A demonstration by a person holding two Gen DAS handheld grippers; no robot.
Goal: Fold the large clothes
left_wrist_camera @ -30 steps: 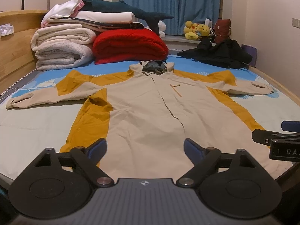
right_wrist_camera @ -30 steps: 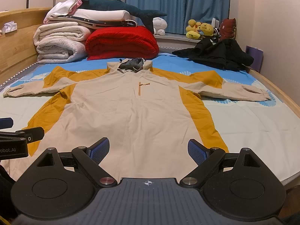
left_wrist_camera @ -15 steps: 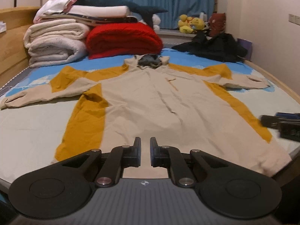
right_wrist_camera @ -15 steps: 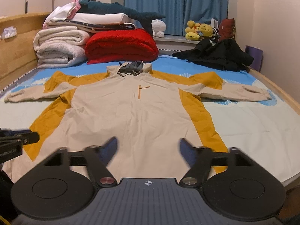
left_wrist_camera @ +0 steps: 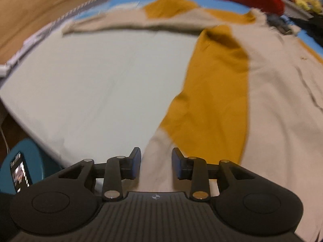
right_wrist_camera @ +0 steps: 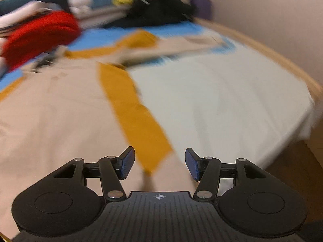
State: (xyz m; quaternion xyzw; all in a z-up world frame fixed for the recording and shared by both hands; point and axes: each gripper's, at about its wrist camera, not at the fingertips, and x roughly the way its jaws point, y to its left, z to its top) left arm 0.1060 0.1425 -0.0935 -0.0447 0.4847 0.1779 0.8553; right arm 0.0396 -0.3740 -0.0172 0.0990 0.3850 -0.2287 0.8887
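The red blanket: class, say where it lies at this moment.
The red blanket lies at the far end of the bed, upper left in the right wrist view, just beyond the collar of the spread beige and mustard garment, left of the black clothes.

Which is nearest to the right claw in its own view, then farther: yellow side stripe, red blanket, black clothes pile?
1. Yellow side stripe: directly ahead of the right claw.
2. Red blanket: far left.
3. Black clothes pile: far end, centre.

Bare bedsheet (left_wrist_camera: 97, 76) lies open left of the spread jacket (left_wrist_camera: 278, 92) and right of it in the right wrist view; a red quilt (right_wrist_camera: 38, 34) and black clothes (right_wrist_camera: 159, 10) block the far end.
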